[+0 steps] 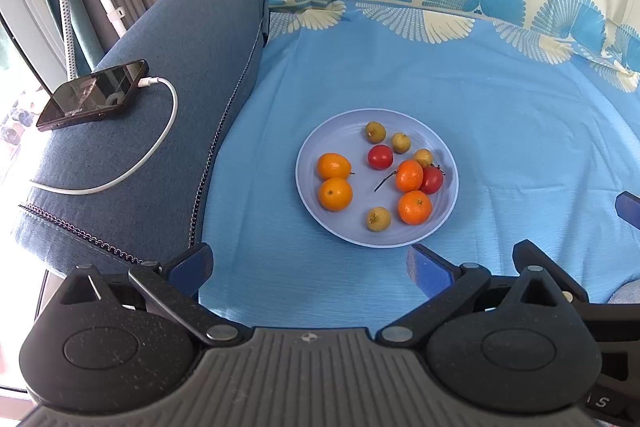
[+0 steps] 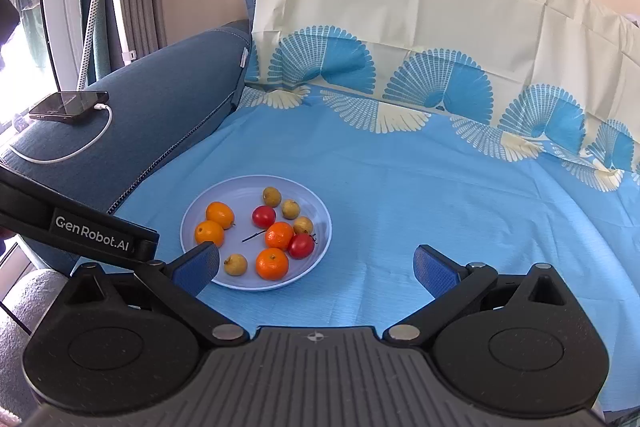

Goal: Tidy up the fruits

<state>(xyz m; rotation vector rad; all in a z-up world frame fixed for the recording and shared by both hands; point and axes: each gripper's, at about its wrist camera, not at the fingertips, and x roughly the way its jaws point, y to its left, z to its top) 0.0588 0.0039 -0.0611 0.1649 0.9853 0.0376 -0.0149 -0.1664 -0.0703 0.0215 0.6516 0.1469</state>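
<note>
One pale blue plate (image 1: 320, 227) is seen resting on a light blue patterned cloth (image 1: 500, 147), and all the fruit is gathered on it. Ten pieces are counted: four small oranges, two cherry tomatoes and four small tan round fruits.

Taking the plate as a clock face in the left wrist view, two oranges are placed at about 9 o'clock, one (image 1: 333, 166) just above the other (image 1: 335, 193) and apparently touching. A third orange (image 1: 409, 175) lies right of centre, pressed against a cherry tomato (image 1: 431, 179) at 3 o'clock. The fourth orange (image 1: 415, 207) sits at 5 o'clock. The second cherry tomato (image 1: 380, 156) is found just above centre. Tan fruits are seen at 12 o'clock (image 1: 375, 131), at 1 o'clock (image 1: 401, 142), at 2 o'clock (image 1: 423, 158) and at 6 o'clock (image 1: 378, 219). One loose dark twig (image 1: 384, 182) lies near the centre.

The left gripper (image 1: 310, 267) is held short of the plate's 6 o'clock edge, its jaws spread wide with nothing between them. The right gripper (image 2: 316, 267) is likewise spread and empty, with one blue pad overlapping the plate's near rim in its own view.

One dark phone (image 1: 94, 94) with one white cable (image 1: 160, 143) plugged in rests on a blue sofa arm (image 1: 168, 67), well apart at 10 o'clock.
</note>
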